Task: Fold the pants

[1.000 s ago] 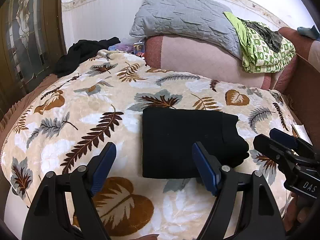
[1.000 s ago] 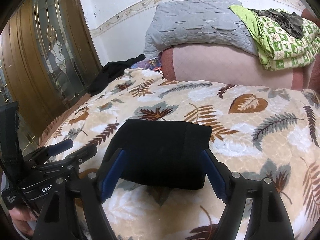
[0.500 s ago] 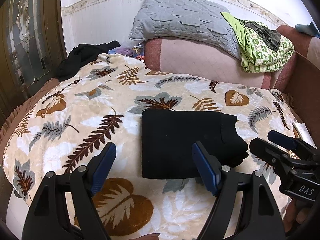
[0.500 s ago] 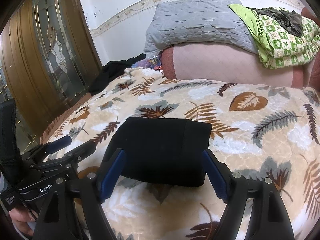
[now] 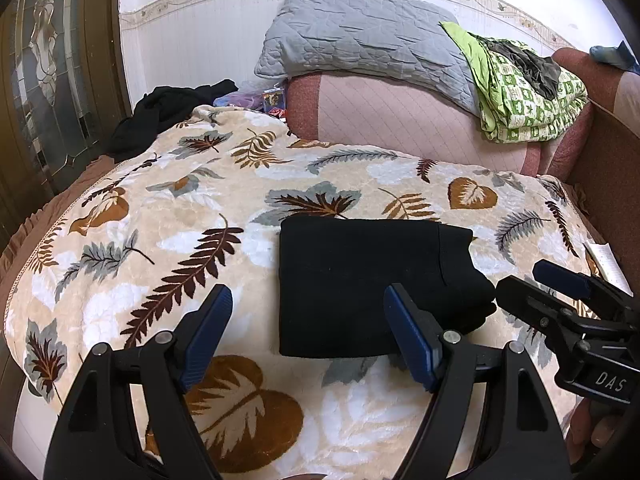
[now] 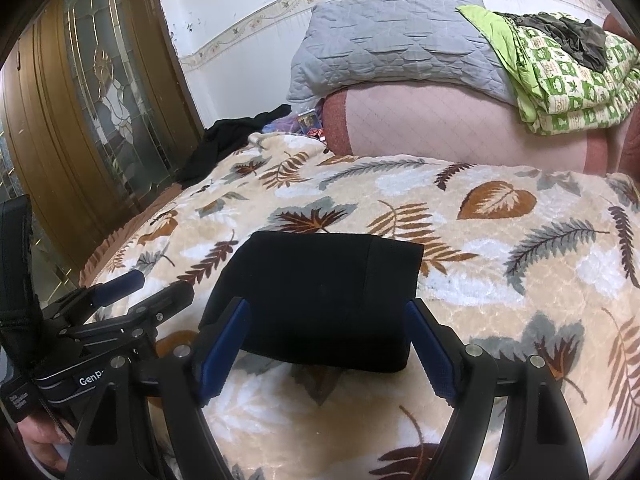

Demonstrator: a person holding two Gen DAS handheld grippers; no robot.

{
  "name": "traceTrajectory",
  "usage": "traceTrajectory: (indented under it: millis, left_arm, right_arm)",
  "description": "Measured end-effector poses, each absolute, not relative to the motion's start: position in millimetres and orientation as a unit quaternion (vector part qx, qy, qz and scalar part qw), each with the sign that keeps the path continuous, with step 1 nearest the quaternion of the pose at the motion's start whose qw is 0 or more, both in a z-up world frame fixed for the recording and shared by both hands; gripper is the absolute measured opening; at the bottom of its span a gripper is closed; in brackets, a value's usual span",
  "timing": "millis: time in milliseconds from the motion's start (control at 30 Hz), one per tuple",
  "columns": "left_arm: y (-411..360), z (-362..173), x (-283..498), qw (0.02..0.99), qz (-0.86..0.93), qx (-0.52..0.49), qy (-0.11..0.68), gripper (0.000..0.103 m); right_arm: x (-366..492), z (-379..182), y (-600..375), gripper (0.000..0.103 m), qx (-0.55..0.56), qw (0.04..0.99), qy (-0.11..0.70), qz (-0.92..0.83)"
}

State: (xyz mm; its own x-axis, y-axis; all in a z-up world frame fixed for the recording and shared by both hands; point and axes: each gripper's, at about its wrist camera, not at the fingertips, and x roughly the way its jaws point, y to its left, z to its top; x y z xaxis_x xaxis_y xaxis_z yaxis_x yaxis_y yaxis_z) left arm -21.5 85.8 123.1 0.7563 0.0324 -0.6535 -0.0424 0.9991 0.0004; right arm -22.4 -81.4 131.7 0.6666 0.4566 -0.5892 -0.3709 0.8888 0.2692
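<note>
Fingers of both the left gripper (image 5: 306, 332) and right gripper (image 6: 326, 346) stood spread and empty above the folded black pants (image 5: 368, 284) on the leaf-patterned blanket (image 5: 160, 216).

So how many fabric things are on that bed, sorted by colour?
Black: 2, the folded pants and a crumpled black garment
Grey: 1, the quilted pillow
Green: 1, the checked bedding
Leaf-print: 1, the blanket
Total: 5
</note>
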Motion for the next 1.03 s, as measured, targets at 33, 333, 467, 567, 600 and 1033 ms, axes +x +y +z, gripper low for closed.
traceTrajectory:
  millis: [33,333,467,567,600,1033]
  left_arm:
    - [85,123,-21,0.937,0.020,-0.007,0.349,0.078]
    - [85,121,-20,0.936,0.019,-0.007,0.351,0.078]
    - [85,122,-20,0.936,0.019,-0.007,0.351,0.078]
    - [85,122,-20,0.936,0.019,-0.007,0.350,0.078]
    - [85,123,-20,0.936,0.019,-0.007,0.350,0.078]
    - [76,121,-36,0.942,0.008,-0.006,0.336,0.079]
  right_arm:
    - [-22,131,-81,0.081,0.063,0.911,0.340,0.227]
    - [-21,130,-81,0.081,0.063,0.909,0.343,0.228]
    - [-20,127,-82,0.081,0.063,0.908,0.345,0.228]
    - [-20,126,-83,0.081,0.064,0.908,0.346,0.227]
    - [-21,126,-83,0.081,0.064,0.908,0.346,0.228]
    - [-29,127,-88,0.081,0.065,0.908,0.346,0.227]
